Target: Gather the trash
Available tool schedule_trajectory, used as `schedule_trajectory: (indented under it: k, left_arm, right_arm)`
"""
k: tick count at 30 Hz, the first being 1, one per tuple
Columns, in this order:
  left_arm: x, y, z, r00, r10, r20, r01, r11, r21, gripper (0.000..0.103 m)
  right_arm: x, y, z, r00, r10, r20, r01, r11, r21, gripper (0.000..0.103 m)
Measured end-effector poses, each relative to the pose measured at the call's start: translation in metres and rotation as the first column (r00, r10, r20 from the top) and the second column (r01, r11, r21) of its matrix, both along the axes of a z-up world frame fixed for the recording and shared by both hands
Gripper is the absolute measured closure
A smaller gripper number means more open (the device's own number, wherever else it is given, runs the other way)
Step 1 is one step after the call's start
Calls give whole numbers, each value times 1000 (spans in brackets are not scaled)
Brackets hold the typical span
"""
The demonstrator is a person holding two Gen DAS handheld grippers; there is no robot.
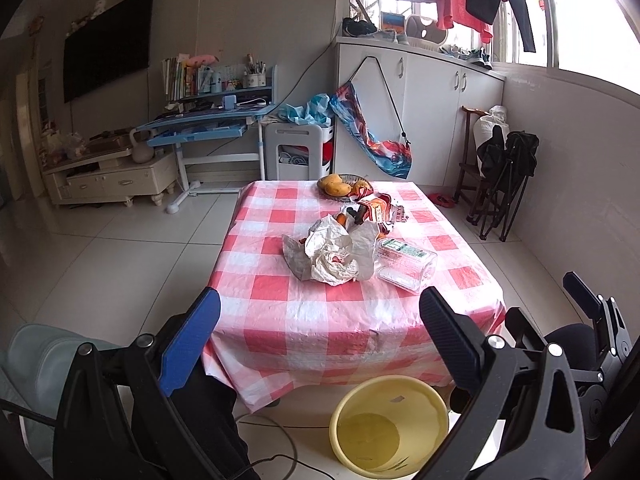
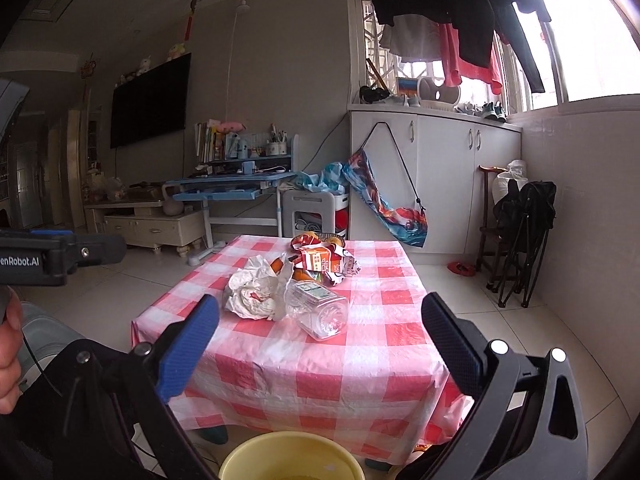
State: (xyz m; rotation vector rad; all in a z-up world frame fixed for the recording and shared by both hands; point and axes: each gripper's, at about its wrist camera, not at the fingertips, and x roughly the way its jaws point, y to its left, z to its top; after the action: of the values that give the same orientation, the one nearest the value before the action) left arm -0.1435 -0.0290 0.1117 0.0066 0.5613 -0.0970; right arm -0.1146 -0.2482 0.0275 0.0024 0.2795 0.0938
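checkered pink cloth covers the desk [image 1: 352, 320]; crumpled paper [image 1: 328, 252], a clear plastic bottle [image 1: 406, 264] on its side and torn wrappers [image 1: 380, 210] cluster mid-desk. yellow bucket [image 1: 392, 424] stands below the near edge. left gripper [image 1: 320, 336] and right gripper [image 2: 320, 344] both spread wide, grasping nothing.

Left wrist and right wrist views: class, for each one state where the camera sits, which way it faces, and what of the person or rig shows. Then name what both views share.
Left wrist: on the left gripper, facing the checked table head-on; the right gripper shows at right.
Right wrist: on the right gripper, facing the table from its right; the left gripper's body and a hand show.
Shared: crumpled paper, clear bottle, yellow bucket.
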Motion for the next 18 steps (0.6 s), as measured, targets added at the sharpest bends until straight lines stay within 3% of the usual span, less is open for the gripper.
schedule_trajectory:
  k: [18]
  left_arm:
    - [3, 4, 2, 1000, 13, -7, -13, 1000, -3, 7]
  right_arm:
    - [0, 9, 9, 999, 23, -28, -25, 999, -43, 6]
